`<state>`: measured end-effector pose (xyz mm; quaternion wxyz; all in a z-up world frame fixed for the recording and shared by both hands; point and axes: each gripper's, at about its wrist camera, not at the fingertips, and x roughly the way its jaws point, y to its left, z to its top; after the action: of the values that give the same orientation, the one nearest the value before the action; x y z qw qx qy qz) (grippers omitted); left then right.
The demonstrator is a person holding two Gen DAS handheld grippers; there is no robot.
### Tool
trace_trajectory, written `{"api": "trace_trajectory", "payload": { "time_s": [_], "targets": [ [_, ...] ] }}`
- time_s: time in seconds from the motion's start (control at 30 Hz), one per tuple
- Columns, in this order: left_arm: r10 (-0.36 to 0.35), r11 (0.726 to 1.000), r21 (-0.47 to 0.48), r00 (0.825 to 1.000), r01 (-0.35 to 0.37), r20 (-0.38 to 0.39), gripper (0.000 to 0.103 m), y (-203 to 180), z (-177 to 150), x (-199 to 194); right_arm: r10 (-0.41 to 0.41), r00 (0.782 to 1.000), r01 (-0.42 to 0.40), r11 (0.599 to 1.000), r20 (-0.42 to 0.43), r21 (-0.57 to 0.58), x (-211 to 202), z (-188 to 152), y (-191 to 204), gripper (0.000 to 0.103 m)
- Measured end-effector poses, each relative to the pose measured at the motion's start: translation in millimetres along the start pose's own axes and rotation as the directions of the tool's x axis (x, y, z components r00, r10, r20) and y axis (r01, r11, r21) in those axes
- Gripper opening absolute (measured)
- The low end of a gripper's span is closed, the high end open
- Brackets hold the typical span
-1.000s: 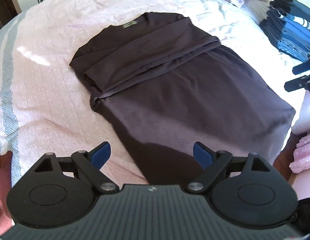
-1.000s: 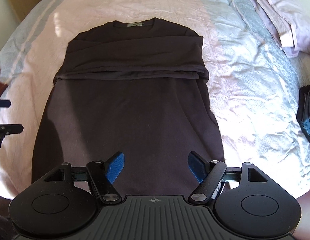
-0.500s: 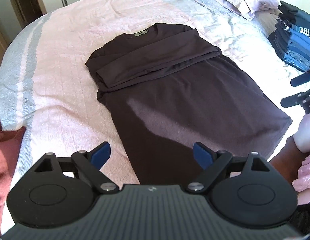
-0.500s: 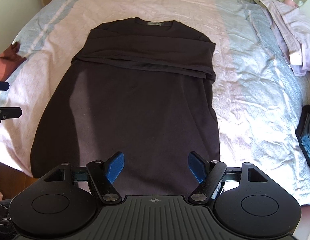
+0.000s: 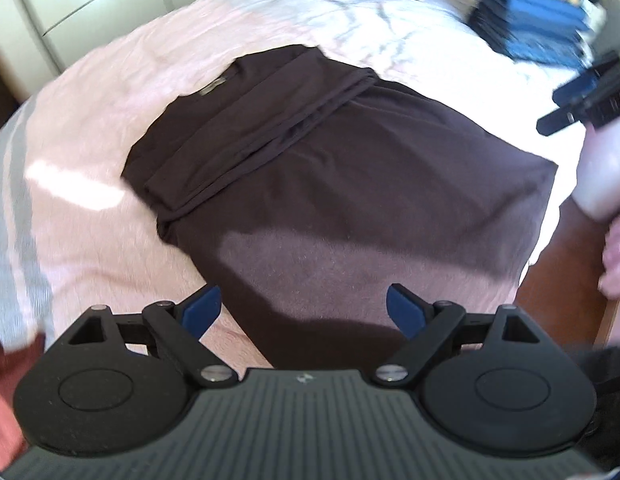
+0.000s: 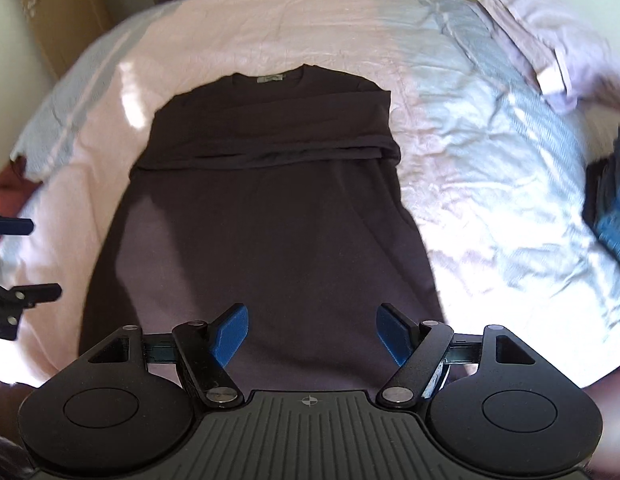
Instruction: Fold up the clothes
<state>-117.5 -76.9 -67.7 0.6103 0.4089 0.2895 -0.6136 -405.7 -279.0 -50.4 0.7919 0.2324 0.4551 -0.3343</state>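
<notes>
A dark brown long-sleeved shirt (image 6: 266, 216) lies flat on the pale pink bedspread (image 6: 270, 28), collar at the far end, both sleeves folded across the chest. Its hem hangs at the near edge of the bed. My right gripper (image 6: 312, 334) hovers open above the hem's middle, nothing between its blue pads. My left gripper (image 5: 304, 310) is open too, above the shirt's (image 5: 350, 184) near left corner, and holds nothing. The right gripper's fingers (image 5: 578, 104) show at the right edge of the left wrist view; the left gripper's fingers (image 6: 26, 296) show at the left edge of the right wrist view.
A stack of folded dark and blue clothes (image 5: 542, 28) sits on the bed to the right. A lilac garment (image 6: 550, 48) lies at the far right. A reddish cloth (image 5: 6, 392) sits at the left. White wardrobe doors (image 5: 70, 8) stand behind the bed.
Both grippers have drawn back from the shirt toward the bed's near edge, and the left one has rolled. The shirt has not moved, and both stay open.
</notes>
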Motion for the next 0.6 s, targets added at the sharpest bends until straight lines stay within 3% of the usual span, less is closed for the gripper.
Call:
{"api": "trace_trajectory", "payload": {
  "time_s": [0.07, 0.23, 0.33, 0.47, 0.6],
  "targets": [
    [-0.014, 0.997, 0.071, 1.0, 0.014, 0.008, 0.087, -8.9, -14.6, 1.5, 0.034, 0.999, -0.034, 0.999, -0.024, 0.006, 2.4, -9.1, -3.6, 0.074],
    [-0.046, 0.963, 0.267, 0.999, 0.042, 0.01, 0.087, -48.1, -54.4, 4.1, -0.072, 0.993, 0.055, 0.984, -0.091, -0.17, -0.4, -36.9, 2.1, 0.074],
    [-0.04, 0.937, 0.346, 0.999, 0.043, -0.017, 0.084, -85.2, -75.8, 14.4, -0.05, 0.993, 0.02, 0.968, -0.111, -0.251, 3.0, -52.6, -4.5, 0.074],
    [0.049, 0.903, 0.429, 0.998, -0.03, -0.032, 0.076, -141.1, -101.3, 37.5, 0.038, 0.993, -0.071, 0.946, -0.109, -0.315, 3.2, -72.6, -23.0, 0.074],
    [0.178, 0.879, 0.452, 0.984, -0.151, -0.016, 0.065, -183.4, -115.3, 68.1, 0.126, 0.988, -0.15, 0.894, -0.084, -0.422, 20.3, -82.0, -39.3, 0.074]
  ]
}}
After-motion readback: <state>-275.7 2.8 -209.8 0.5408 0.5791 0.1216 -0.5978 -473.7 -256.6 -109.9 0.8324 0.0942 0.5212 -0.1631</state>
